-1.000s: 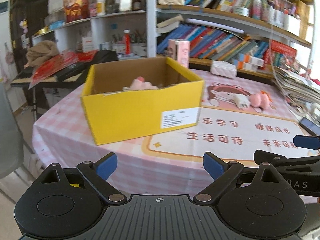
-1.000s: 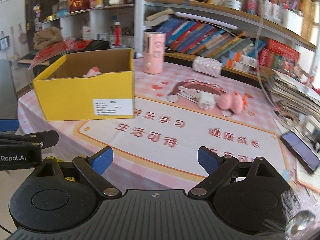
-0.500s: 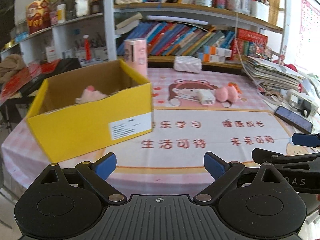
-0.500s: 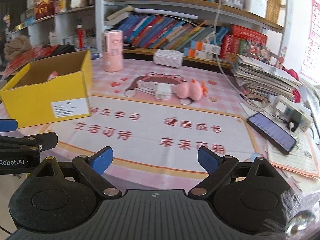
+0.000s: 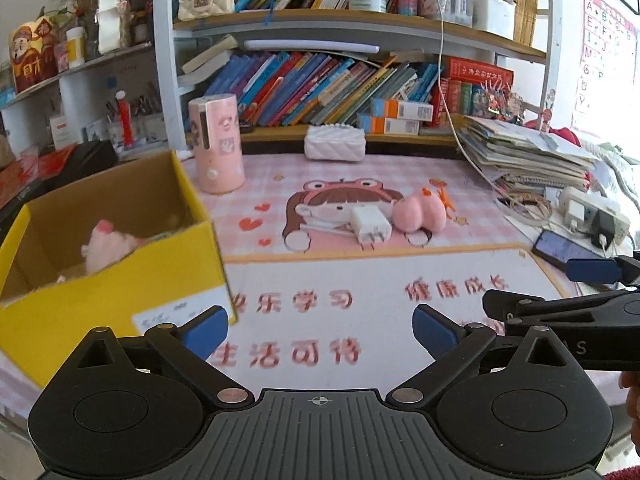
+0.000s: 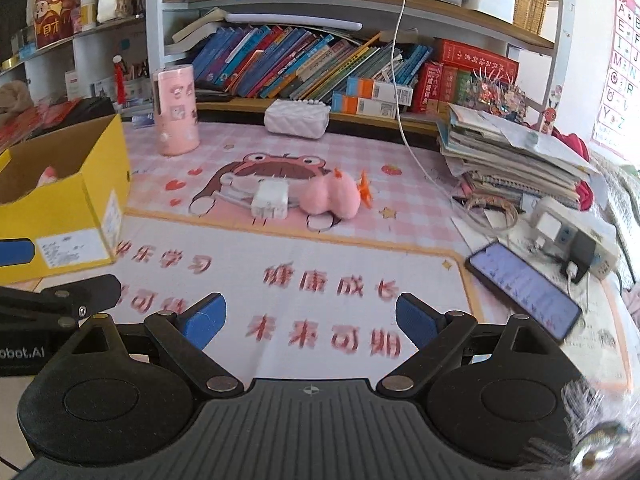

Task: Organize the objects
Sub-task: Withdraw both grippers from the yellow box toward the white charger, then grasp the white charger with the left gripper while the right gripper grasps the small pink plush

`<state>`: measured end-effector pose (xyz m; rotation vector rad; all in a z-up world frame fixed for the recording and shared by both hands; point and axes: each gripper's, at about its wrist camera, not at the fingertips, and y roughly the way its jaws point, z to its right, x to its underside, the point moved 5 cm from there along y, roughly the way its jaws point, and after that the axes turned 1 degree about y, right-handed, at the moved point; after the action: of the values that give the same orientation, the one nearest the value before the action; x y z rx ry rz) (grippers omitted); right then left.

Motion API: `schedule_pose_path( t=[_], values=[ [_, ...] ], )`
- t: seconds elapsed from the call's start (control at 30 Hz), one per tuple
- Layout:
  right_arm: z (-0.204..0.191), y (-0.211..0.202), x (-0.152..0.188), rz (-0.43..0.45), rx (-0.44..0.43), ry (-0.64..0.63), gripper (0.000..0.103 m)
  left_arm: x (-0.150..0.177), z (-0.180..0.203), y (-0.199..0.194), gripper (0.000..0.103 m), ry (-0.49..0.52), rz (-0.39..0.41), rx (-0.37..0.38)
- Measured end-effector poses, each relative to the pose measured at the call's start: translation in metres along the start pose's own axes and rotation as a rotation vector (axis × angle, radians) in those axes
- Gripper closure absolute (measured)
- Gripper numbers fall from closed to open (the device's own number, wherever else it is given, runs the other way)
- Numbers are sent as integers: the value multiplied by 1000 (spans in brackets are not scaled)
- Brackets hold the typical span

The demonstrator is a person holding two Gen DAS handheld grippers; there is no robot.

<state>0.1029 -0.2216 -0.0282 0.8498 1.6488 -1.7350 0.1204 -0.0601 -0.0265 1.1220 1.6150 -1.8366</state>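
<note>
A yellow cardboard box (image 5: 100, 300) (image 6: 60, 216) stands at the left of the table with a pink plush toy (image 5: 106, 246) inside. On the printed mat lie a white charger plug (image 5: 368, 224) (image 6: 270, 200) and a pink plush peach (image 5: 420, 214) (image 6: 330, 198), side by side. My left gripper (image 5: 320, 326) hovers open near the table's front edge, nothing between its blue pads. My right gripper (image 6: 308, 318) is open too, empty, well short of the charger and the peach. Each gripper shows at the edge of the other's view.
A pink cylinder (image 5: 216, 144) and a white quilted pouch (image 5: 334, 142) stand at the back. At the right are a stack of papers (image 6: 512, 152), a phone (image 6: 524, 290), a power strip (image 6: 576, 236) and a hanging cable (image 6: 400, 80). Bookshelves rise behind the table.
Both views have swung to the right: the yellow box slid from the centre to the left edge, and the charger, peach, phone and paper stack came in. Both grippers stayed open.
</note>
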Motion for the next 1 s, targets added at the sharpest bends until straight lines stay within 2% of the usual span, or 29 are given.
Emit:
schedule_pose_path(
  t=[0.47, 0.77, 1.0],
  values=[
    [35, 67, -50, -2, -84, -8, 14, -40, 19, 56, 3, -29, -1, -41],
    [48, 100, -59, -44, -152, 15, 17, -53, 25, 82, 4, -33, -22, -82],
    [54, 117, -65, -53, -173, 8, 18, -61, 26, 97, 4, -30, -22, -116]
  ],
)
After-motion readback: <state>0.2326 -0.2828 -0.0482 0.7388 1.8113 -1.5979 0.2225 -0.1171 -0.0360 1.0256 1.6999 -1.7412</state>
